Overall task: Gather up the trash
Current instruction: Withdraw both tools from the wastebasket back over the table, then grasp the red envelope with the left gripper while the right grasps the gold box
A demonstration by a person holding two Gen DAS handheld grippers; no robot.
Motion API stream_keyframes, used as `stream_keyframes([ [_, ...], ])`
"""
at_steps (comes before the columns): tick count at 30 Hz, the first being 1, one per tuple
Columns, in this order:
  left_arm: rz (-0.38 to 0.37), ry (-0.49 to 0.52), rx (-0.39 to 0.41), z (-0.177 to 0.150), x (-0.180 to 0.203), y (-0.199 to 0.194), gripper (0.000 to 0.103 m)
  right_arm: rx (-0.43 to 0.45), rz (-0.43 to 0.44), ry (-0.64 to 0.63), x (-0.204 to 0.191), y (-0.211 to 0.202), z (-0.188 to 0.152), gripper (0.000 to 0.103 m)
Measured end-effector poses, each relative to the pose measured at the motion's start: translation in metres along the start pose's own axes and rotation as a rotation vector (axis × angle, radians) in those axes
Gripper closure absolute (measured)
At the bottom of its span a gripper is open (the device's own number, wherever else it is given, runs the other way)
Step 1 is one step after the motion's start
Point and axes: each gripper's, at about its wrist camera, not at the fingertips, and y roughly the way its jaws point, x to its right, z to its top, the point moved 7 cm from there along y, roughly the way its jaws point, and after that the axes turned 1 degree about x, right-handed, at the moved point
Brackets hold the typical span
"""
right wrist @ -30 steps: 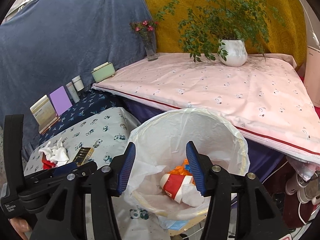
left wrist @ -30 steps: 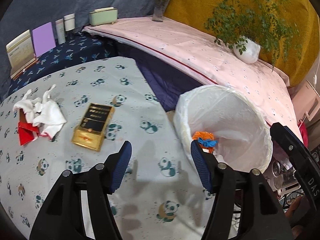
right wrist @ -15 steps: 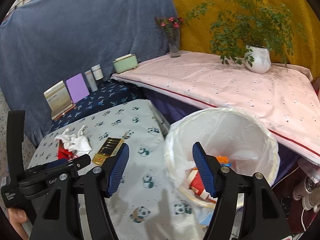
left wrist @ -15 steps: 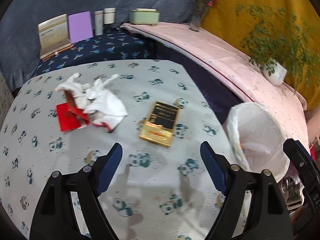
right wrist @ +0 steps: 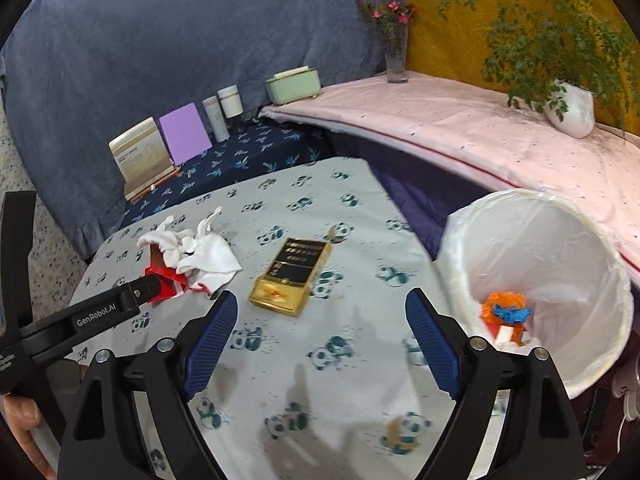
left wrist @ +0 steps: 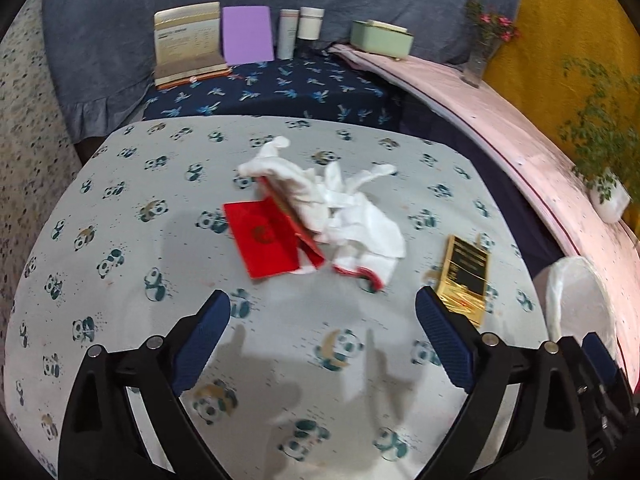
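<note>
Our left gripper (left wrist: 322, 320) just opening, empty, crumpled tissue (left wrist: 352, 216) ahead, our right gripper (right wrist: 320, 328) likewise, gold box (right wrist: 290, 276) just beyond

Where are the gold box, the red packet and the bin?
gold box (right wrist: 291, 280): right wrist view, on its dark lid.
red packet (left wrist: 266, 242): left wrist view, on its flat red face.
bin (right wrist: 576, 216): right wrist view, on its far rim.
</note>
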Motion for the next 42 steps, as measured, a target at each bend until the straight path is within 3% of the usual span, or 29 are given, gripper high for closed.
stream_keyframes([
  [7,0.014,-0.08,-0.044,0.015,-0.026,0.035,0.014,-0.068,-0.023,0.016,-0.019,0.053,-0.002,0.02],
  [13,0.013,-0.07,-0.068,0.022,-0.026,0.059,0.018,-0.118,-0.054,0.052,-0.019,0.088,-0.001,0.02],
  [20,-0.011,-0.056,-0.106,0.023,-0.033,0.075,0.05,-0.16,-0.088,0.05,-0.025,0.113,-0.004,0.02],
  [26,-0.036,-0.046,-0.13,0.016,-0.035,0.073,0.087,-0.171,-0.114,0.019,-0.031,0.12,-0.012,0.02],
  [29,-0.048,-0.045,-0.133,0.012,-0.036,0.066,0.093,-0.171,-0.124,0.006,-0.031,0.119,-0.014,0.024],
  [31,-0.048,-0.039,-0.13,0.009,-0.037,0.059,0.095,-0.174,-0.126,-0.01,-0.032,0.116,-0.016,0.042],
  [42,-0.067,-0.013,-0.108,-0.007,-0.029,0.011,0.098,-0.137,-0.076,0.001,-0.022,0.066,-0.018,0.043],
])
